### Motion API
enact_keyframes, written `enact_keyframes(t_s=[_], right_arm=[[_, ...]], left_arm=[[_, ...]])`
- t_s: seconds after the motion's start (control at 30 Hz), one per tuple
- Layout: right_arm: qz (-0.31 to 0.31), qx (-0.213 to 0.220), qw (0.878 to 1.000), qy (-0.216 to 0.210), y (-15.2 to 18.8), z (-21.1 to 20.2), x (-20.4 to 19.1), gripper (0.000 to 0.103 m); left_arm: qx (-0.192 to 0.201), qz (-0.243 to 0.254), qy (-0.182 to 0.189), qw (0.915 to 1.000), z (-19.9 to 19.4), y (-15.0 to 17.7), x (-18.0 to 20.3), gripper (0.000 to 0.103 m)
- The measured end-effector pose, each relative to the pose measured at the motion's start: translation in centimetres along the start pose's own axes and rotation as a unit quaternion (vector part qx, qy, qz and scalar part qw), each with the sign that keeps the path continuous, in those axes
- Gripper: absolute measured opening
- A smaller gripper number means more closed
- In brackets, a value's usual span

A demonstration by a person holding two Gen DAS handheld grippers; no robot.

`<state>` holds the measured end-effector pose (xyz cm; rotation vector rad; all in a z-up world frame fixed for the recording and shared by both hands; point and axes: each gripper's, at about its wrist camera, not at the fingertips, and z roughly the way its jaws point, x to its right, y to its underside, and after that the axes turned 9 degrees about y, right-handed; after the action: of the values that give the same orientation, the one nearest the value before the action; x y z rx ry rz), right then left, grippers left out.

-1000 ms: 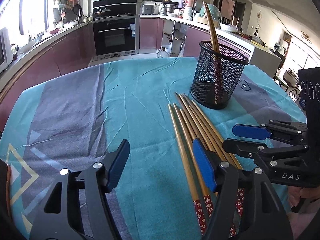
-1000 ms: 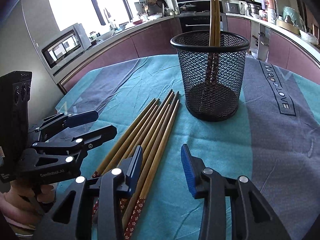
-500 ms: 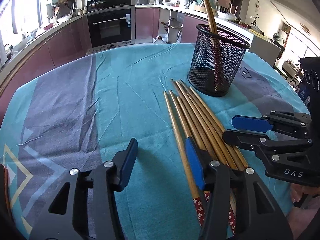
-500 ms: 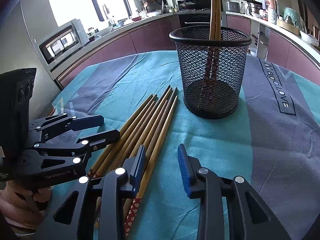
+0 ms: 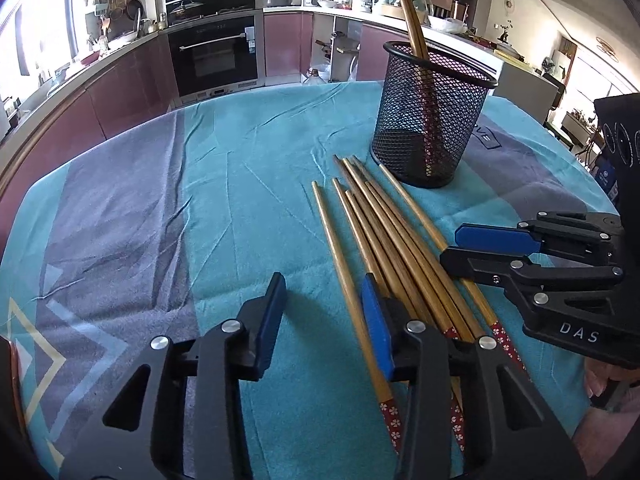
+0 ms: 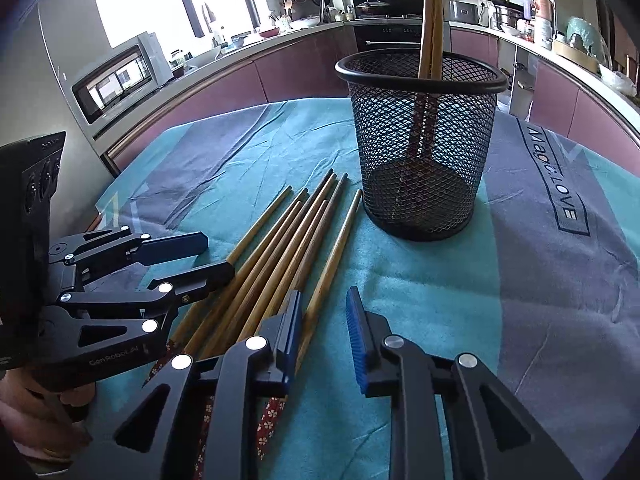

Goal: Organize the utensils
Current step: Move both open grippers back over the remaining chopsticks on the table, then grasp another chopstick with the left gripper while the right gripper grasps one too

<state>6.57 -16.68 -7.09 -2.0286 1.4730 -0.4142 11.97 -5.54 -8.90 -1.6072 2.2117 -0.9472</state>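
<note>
Two wooden chopsticks (image 6: 432, 20) stand in black mesh cup (image 6: 424, 140), upper centre. Approx. seven loose wooden chopsticks w/ red floral ends (image 5: 384, 240) lie below it on teal cloth (image 5: 240, 184). Left gripper (image 5: 324, 320) & right gripper (image 6: 324, 336) have just been closing, jaws now narrow, one chopstick between each, not yet clamped.

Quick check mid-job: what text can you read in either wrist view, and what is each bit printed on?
"DAS": right gripper, on its body.
"GenRobot.AI": left gripper, on its body, small.
"Magic LOVE": tablecloth, grey stripe.
Oven panel markings: too small to read.
</note>
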Motion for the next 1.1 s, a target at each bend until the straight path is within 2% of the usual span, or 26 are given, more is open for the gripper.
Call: enact_keyframes(t_s=[0.3, 0.4, 0.67, 0.93, 1.1], right_arm=[[-0.02, 0.004, 0.999, 0.031, -1.1, 1.0, -0.8, 0.02], [-0.013, 0.003, 0.999, 0.031, -1.3, 1.2, -0.5, 0.014], [0.011, 0.0, 1.0, 0.014, -1.4, 1.2, 0.6, 0.005], [0.021, 0.002, 1.0, -0.006, -1.3, 0.5, 1.2, 0.005], [0.022, 0.018, 0.999, -0.023, -1.1, -0.7, 1.5, 0.005]], left_arm=[[-0.002, 0.002, -0.001, 1.0, 0.6, -0.8, 0.1, 0.032], [-0.001, 0.001, 0.0, 1.0, 0.8, -1.0, 0.1, 0.029], [0.001, -0.014, 0.012, 0.9998, 0.9, -1.2, -0.1, 0.011], [0.004, -0.027, 0.019, 0.9994, 0.9, -1.2, -0.4, 0.008], [0.005, -0.03, 0.02, 0.9993, 0.5, -1.0, -0.7, 0.007]])
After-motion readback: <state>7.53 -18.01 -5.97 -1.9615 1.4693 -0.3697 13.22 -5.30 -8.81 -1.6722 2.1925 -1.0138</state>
